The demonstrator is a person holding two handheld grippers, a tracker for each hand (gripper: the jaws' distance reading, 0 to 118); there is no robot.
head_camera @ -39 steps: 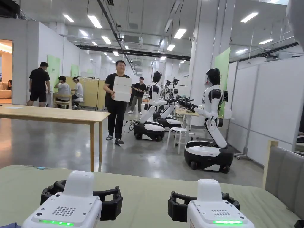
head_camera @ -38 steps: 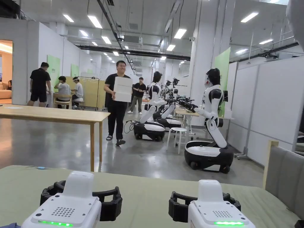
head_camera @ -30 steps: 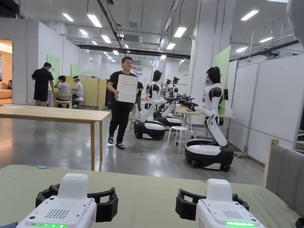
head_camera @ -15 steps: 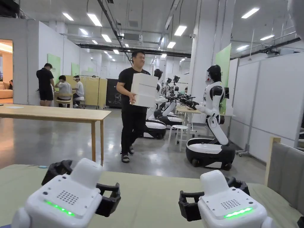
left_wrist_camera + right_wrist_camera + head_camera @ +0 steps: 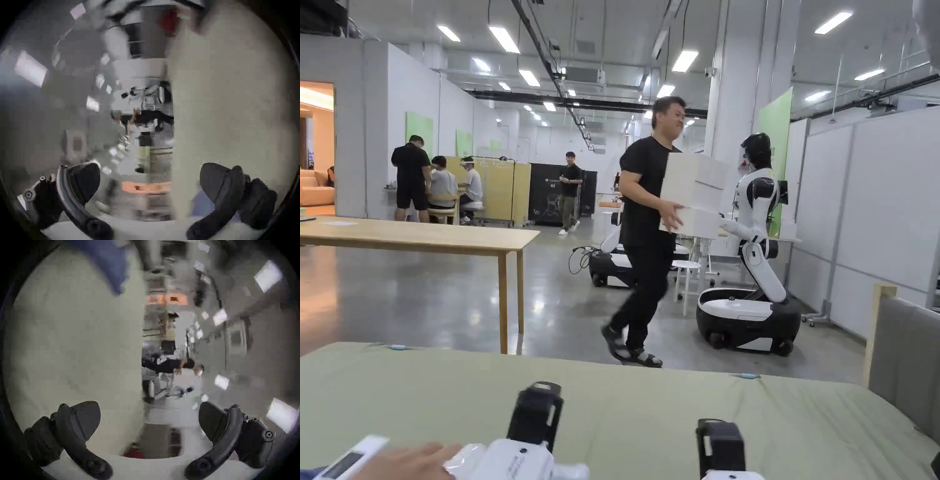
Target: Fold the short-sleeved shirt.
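Head view: the left tongs [image 5: 534,415] and right tongs [image 5: 720,445] stand low at the picture's bottom edge, over a desk [image 5: 625,412] draped in pale green cloth. Each is turned on its side here, so from this angle I cannot tell the spread of the jaws. A hand [image 5: 403,459] grips the left tool at the lower left corner. Beyond the desk a person [image 5: 647,237] in black walks across the grey floor carrying white boxes [image 5: 690,194]. A white and black robot [image 5: 753,262] stands behind, and a wooden table [image 5: 425,237] is at the left. More people are gathered far off by the left wall.

Left gripper view: badly blurred. The left tongs [image 5: 150,183] are apart, with nothing between the two dark pads. The green desk cloth [image 5: 227,97] takes the right half. A small patch of blue cloth [image 5: 201,206], perhaps the shirt, lies just beside the right pad; it is too blurred to be sure.

Right gripper view: also blurred. The right tongs [image 5: 149,420] are apart and hold nothing. The desk cloth [image 5: 73,340] takes the left half, and a blue cloth [image 5: 112,267], likely the shirt, lies on it at the top, well apart from the jaws.
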